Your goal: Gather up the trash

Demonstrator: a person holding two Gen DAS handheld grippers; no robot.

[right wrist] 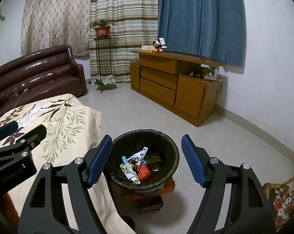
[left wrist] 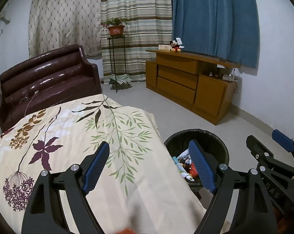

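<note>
Hovering apart, both tongs wide, nothing between pads. Left gripper [left wrist: 150, 152] over near right edge of floral cloth [left wrist: 78, 136], right finger overlapping bin rim. Right gripper [right wrist: 147, 145] framing bin [right wrist: 172, 152] from above, not touching. Bin black-lined, on floor just beside cloth's right edge, atop a reddish box [right wrist: 150, 202]. Trash [right wrist: 139, 165] inside bin: crumpled wrappers, small tube, dark flat pack, orange wad. Small white scrap [right wrist: 181, 222] on floor nr bin, front-right; can't tell what. Floral cushion [right wrist: 282, 200] on cane chair at far right. Further back: dark red sofa [left wrist: 47, 78] behind cloth w/ cable on seat, wood cabinet [right wrist: 166, 85] by right wall, mouse plush [right wrist: 158, 46] on its top left corner. Plant [right wrist: 102, 29] on tall stand before striped curtain.
</note>
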